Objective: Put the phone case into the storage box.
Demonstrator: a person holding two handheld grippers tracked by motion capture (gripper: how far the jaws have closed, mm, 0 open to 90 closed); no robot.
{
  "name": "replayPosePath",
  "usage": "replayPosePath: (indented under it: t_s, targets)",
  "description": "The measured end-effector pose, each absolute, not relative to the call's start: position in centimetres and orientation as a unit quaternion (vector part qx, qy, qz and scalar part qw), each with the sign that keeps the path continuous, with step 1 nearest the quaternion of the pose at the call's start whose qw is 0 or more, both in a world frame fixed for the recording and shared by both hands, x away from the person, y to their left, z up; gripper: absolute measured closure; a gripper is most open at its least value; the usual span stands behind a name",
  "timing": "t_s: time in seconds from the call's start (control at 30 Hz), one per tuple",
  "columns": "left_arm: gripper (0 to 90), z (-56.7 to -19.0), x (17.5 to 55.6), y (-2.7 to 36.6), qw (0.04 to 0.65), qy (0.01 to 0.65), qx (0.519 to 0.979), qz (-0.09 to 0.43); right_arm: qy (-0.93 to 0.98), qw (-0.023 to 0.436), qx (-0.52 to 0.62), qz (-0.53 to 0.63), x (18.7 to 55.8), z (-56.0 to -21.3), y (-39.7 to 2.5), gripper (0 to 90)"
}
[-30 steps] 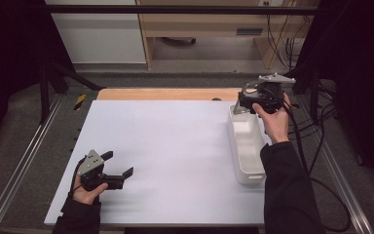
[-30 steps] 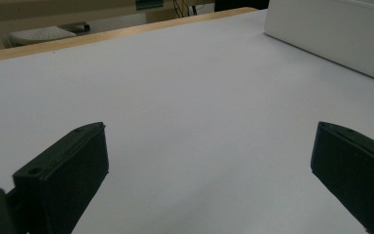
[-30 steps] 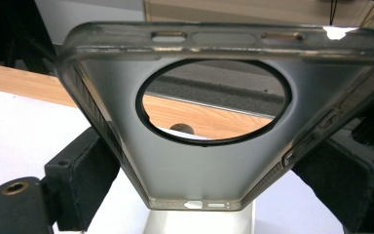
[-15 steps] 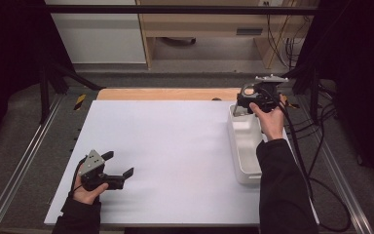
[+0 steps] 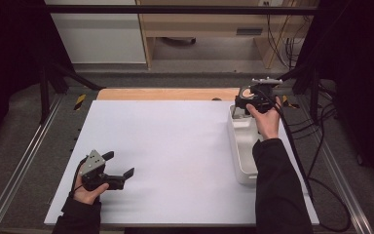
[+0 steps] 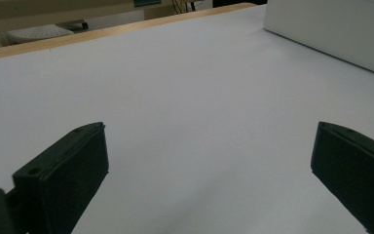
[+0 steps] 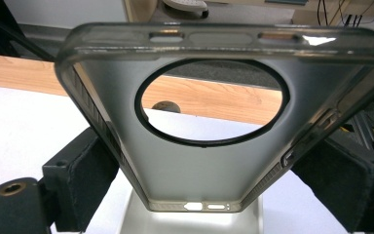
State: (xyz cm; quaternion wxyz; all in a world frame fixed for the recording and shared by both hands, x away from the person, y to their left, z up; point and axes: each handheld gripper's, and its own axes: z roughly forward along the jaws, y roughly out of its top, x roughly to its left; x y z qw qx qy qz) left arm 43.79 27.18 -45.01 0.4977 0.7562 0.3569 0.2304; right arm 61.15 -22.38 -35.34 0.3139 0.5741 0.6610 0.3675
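in the high view, the right gripper (image 5: pixel 246 103) is held over the far end of a long white tray (image 5: pixel 243 146) that lies along the right side of the white worktop (image 5: pixel 175 146). a small pale shape sits at the gripper's far side, too small there to tell what it is. the person's right hand (image 5: pixel 265 119) grips the tool from behind, with the dark sleeve running back over the tray's near end. the left gripper (image 5: pixel 119 170) rests low near the worktop's near left corner, well apart from the tray, its 2 jaws spread with bare white surface between them.

in the left gripper view, the 2 black jaws stand wide apart at the bottom corners, nothing between them but plain worktop. the tray's white wall (image 6: pixel 331 29) shows at the upper right, well apart from the jaws.

in the right gripper view, a translucent grey phone case (image 7: pixel 209 122) stands between the 2 jaws, pinched by its long side edges. its inner face is turned to the camera, the big round camera cut-out (image 7: pixel 212 102) sits in its upper half, and the edge with the port slots points down. the case tapers down between the jaws and rises well above them. under it lies the tray's pale floor (image 7: pixel 141 222).
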Motion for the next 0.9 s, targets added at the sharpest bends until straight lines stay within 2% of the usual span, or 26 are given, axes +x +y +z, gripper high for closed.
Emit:
replayPosePath:
  t_s: [0.9]
  targets:
    - [0.0, -45.1, 43.8, 27.2, 0.497, 0.356, 0.757, 0.23, 0.666, 0.298, 0.593, 0.341, 63.1, -38.3, -21.5, 11.4]
